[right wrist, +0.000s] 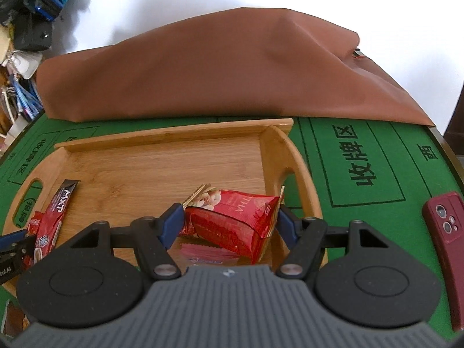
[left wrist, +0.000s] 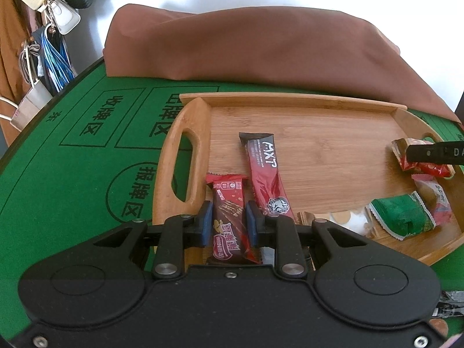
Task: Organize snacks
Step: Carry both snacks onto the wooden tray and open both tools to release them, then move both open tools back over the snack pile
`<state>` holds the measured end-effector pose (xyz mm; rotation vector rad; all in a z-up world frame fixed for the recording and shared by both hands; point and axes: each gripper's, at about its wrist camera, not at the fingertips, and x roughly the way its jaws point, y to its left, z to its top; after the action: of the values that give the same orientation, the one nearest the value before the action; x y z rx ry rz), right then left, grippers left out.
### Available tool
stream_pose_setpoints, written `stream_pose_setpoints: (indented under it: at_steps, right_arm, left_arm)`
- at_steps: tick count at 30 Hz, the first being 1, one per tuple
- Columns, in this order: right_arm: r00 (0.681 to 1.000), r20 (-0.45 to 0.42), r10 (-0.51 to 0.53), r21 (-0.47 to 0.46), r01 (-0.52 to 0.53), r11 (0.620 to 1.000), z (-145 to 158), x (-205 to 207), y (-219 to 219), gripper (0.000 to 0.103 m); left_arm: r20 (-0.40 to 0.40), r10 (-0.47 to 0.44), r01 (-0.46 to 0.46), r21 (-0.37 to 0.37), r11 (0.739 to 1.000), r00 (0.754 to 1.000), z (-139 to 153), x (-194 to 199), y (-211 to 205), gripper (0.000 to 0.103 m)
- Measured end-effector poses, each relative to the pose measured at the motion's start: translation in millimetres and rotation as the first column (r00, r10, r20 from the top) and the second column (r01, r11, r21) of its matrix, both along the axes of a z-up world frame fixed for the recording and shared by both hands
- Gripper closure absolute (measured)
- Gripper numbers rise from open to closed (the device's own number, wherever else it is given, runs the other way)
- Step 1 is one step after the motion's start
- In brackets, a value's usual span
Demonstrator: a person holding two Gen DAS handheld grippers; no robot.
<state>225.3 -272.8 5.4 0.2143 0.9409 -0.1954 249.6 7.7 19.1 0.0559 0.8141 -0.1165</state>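
Note:
A bamboo tray (left wrist: 304, 121) lies on the green felt table; it also shows in the right wrist view (right wrist: 162, 156). My left gripper (left wrist: 229, 220) is shut on a dark red chocolate wafer bar (left wrist: 229, 220) at the tray's left end, beside a long red MXT stick pack (left wrist: 264, 174). My right gripper (right wrist: 229, 223) is shut on a red snack pouch (right wrist: 232, 220) at the tray's right end, above a pink packet (right wrist: 206, 253). A green packet (left wrist: 403, 214) and a red-white packet (left wrist: 435, 200) lie at the tray's near right.
A brown cloth-covered mound (left wrist: 255, 49) fills the table behind the tray. A dark red phone (right wrist: 446, 232) lies on the felt (right wrist: 362, 174) to the right. Bags and cables (left wrist: 49, 43) hang at far left.

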Motion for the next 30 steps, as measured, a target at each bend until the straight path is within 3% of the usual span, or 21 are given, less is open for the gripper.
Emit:
stream_pose_setpoints:
  at_steps: [9, 17, 20, 23, 30]
  right_arm:
    - [0.999, 0.033, -0.002, 0.009, 0.002, 1.0, 5, -11, -4, 0.013]
    - [0.997, 0.078, 0.021, 0.012, -0.022, 1.0, 24, -32, -3, 0.007]
    - [0.995, 0.095, 0.042, 0.019, -0.044, 0.999, 31, -46, -1, 0.006]
    - [0.992, 0.11, 0.066, 0.023, -0.069, 0.997, 38, -60, 3, 0.005]
    - [0.98, 0.151, 0.126, 0.014, -0.129, 0.992, 51, -96, 15, 0.001]
  left_arm:
    - [0.032, -0.008, 0.008, -0.01, 1.0, 0.999, 11, -12, 3, 0.049]
    - [0.085, -0.023, 0.022, 0.012, 1.0, 0.996, 26, -37, 4, 0.023]
    - [0.114, -0.041, 0.038, 0.028, 0.999, 0.993, 33, -50, 2, 0.021]
    - [0.14, -0.061, 0.057, 0.03, 0.998, 0.988, 40, -68, -1, 0.013]
    - [0.186, -0.124, 0.12, 0.031, 0.992, 0.975, 44, -112, -11, 0.011]
